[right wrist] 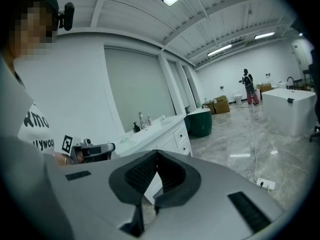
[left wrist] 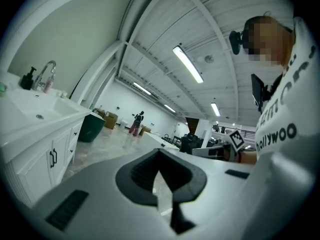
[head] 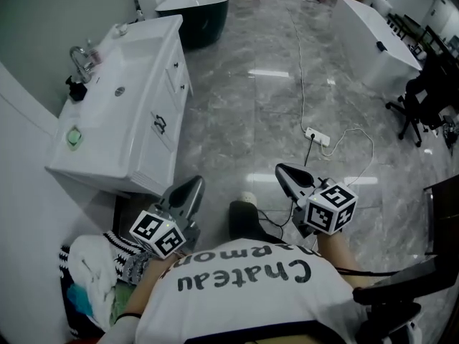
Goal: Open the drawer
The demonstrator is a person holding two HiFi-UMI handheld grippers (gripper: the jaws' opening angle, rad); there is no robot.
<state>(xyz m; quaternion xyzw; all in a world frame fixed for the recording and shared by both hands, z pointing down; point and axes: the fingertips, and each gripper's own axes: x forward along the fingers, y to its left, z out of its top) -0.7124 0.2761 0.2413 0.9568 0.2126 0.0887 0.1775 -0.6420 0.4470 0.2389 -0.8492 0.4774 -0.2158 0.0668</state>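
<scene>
White lettered T-shirt (head: 244,303); grey left gripper (head: 192,186) and right gripper (head: 284,170).

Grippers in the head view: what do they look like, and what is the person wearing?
Both the left gripper and the right gripper have smooth grey tapered jaws lined with dark ribbed pads. Each carries a white cube printed with black square markers. The person wears a white T-shirt with black lettering.

Right gripper (right wrist: 156,152), seen along its own jaws: tips together, nothing between them. Beyond, left of centre, a white vanity cabinet (right wrist: 167,136) with flush drawer fronts (right wrist: 183,133) and a faucet (right wrist: 141,119). A dark green tub (right wrist: 200,122) stands behind the cabinet. A white bathtub (right wrist: 287,110) stands at right, a power strip (right wrist: 264,184) on the floor.
</scene>
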